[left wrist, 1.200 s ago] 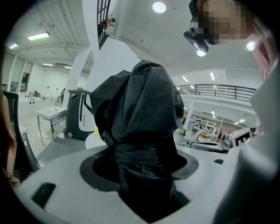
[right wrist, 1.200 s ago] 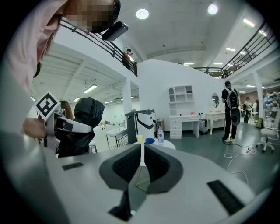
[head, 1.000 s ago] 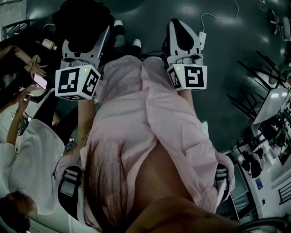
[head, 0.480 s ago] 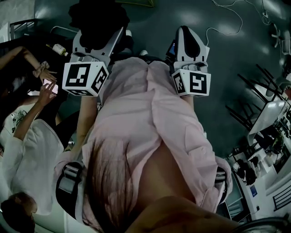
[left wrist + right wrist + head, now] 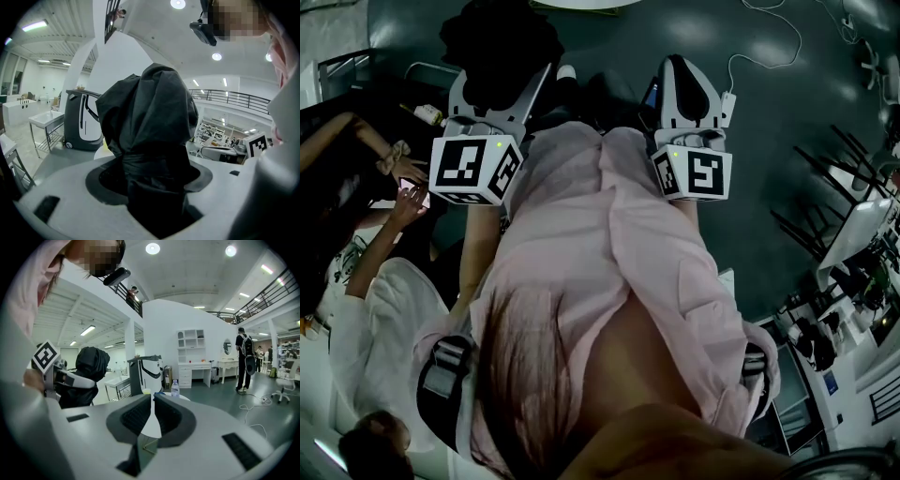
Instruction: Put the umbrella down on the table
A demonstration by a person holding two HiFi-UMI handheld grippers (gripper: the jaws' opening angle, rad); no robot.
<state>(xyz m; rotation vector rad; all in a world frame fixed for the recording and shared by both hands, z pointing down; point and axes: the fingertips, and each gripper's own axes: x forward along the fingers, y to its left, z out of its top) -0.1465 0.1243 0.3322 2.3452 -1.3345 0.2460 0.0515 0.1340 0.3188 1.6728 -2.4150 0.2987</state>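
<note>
Umbrella (black, bundled) between left gripper jaws

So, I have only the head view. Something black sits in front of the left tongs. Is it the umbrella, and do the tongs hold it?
Observer: Yes. In the left gripper view the left tongs are closed on the black umbrella, and its bunched fabric fills the gap between them.
Operator: Good. And the right tongs, do they carry anything?
Observer: No. The right gripper view shows the right tongs shut, with nothing between them.
</note>
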